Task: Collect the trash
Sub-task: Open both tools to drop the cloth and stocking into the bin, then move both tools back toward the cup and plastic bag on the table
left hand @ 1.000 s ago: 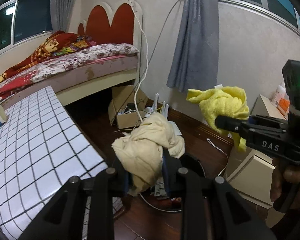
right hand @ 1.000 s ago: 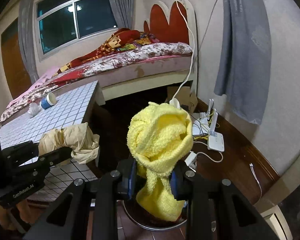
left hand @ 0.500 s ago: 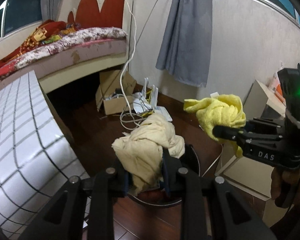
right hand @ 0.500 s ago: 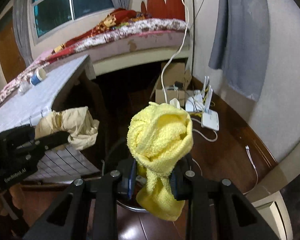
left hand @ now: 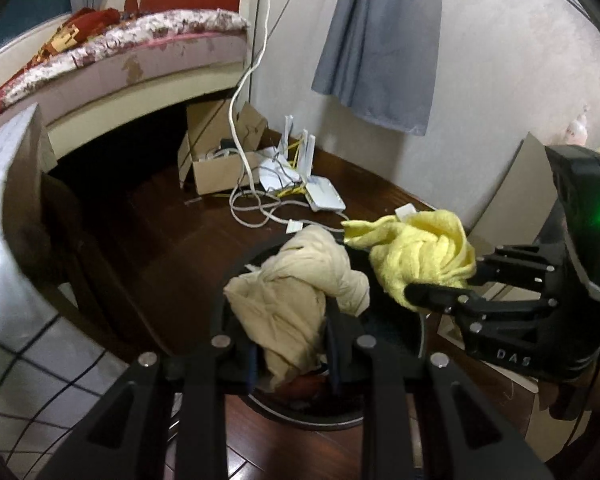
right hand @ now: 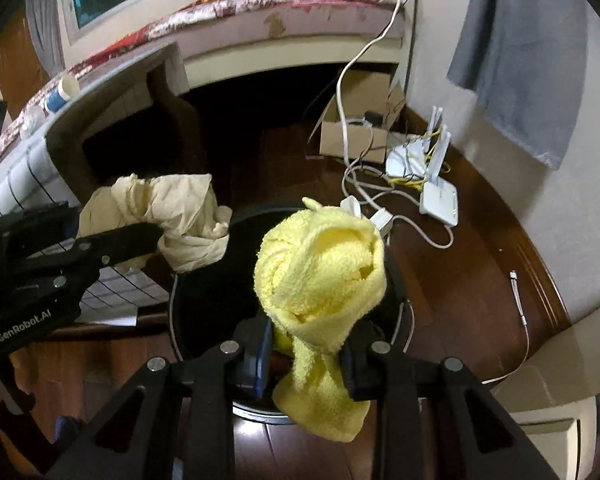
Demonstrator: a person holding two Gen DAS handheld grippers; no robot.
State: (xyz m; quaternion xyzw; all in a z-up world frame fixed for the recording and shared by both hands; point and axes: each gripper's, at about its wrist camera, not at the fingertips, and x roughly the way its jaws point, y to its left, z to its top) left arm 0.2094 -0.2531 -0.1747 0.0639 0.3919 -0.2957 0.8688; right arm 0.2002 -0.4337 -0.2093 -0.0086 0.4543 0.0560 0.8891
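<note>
My left gripper (left hand: 290, 340) is shut on a crumpled beige cloth (left hand: 296, 292), held above a round black trash bin (left hand: 300, 412) on the dark wood floor. My right gripper (right hand: 306, 344) is shut on a bunched yellow towel (right hand: 320, 272), also over the bin (right hand: 204, 292). In the left wrist view the right gripper and its yellow towel (left hand: 420, 256) sit just right of the beige cloth. In the right wrist view the left gripper holds the beige cloth (right hand: 168, 216) to the left, over the bin's edge.
A white tiled table (left hand: 16, 320) stands left of the bin. A cardboard box (left hand: 216, 160), white routers (left hand: 320, 196) and loose cables (left hand: 252, 212) lie on the floor by the wall. A bed (left hand: 120, 52) is behind. A cardboard sheet (left hand: 516, 196) leans at right.
Both grippers have tilted downward and come lower over the trash bin, each still holding its cloth. The bin now fills more of both views.
</note>
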